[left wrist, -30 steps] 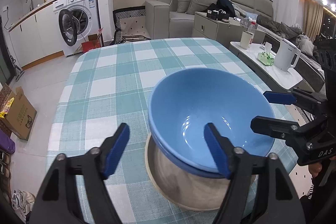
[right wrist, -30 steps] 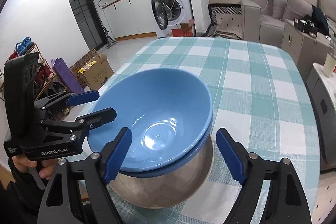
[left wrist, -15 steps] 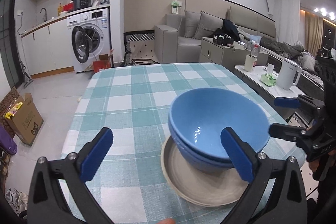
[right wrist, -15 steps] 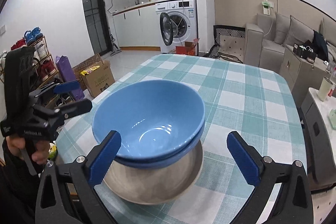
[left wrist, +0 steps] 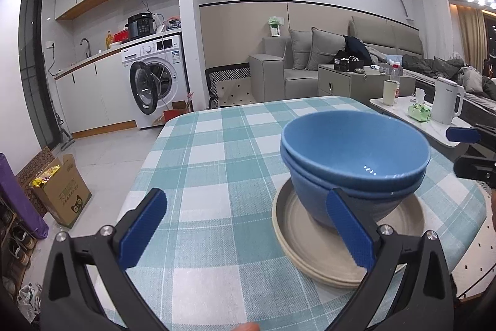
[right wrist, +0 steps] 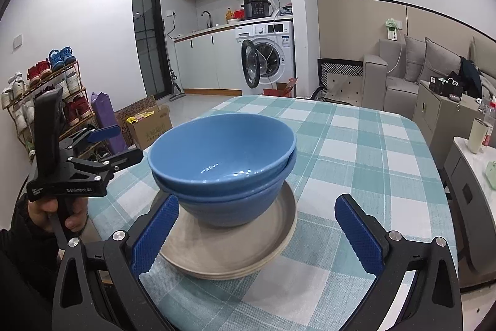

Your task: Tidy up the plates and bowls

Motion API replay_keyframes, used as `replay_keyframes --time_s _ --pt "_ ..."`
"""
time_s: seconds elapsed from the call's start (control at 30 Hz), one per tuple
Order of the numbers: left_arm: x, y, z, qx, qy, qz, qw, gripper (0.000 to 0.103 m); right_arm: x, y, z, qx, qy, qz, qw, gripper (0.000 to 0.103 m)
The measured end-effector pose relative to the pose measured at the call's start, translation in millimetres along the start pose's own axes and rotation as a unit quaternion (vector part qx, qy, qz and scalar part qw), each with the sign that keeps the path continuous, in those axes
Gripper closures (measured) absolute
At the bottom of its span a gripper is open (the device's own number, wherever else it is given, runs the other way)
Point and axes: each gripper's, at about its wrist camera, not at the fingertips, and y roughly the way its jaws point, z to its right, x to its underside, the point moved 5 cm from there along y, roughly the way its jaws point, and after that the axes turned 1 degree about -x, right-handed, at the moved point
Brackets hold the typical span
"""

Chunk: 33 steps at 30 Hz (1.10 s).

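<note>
Two blue bowls (left wrist: 353, 151) (right wrist: 223, 145) sit nested on a small stack of beige plates (left wrist: 310, 262) (right wrist: 235, 250) near the front of the table with the teal checked cloth (left wrist: 217, 160) (right wrist: 356, 160). My left gripper (left wrist: 245, 213) is open and empty, a little back from the stack, which lies to its right. It also shows at the left of the right wrist view, left gripper (right wrist: 119, 143), held by a hand. My right gripper (right wrist: 257, 207) is open, its fingers on either side of the plates without touching them. The right gripper (left wrist: 462, 151) shows at that view's right edge.
A low white side table holds a white kettle (left wrist: 446, 104) and a cup, right of the table. A cardboard box (left wrist: 62, 191) and a shoe rack (right wrist: 46, 89) stand on the floor to the left. A washing machine (right wrist: 266, 58) and a sofa (left wrist: 294, 67) lie beyond.
Both grippers opened wider and drew back from the blue bowls. The left gripper's finger has left the inside of the top bowl. Both views have tilted up, and the stack has not moved.
</note>
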Motion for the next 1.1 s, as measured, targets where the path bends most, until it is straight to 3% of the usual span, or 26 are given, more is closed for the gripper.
replay_keyframes --time_s 0.67,0.77,1.1 --pt "33 -13 13 0.028 -0.036 0.027 0.9986 0.0 47 -5 5 0.006 0.025 0.031 0.999 0.001" --pt "35 -14 15 0.033 -0.034 0.029 0.9985 0.0 53 -4 5 -0.013 0.033 0.034 0.999 0.001" --pt "40 -12 18 0.041 -0.034 0.027 0.9982 0.0 56 -7 -4 -0.018 0.021 0.063 0.998 0.001"
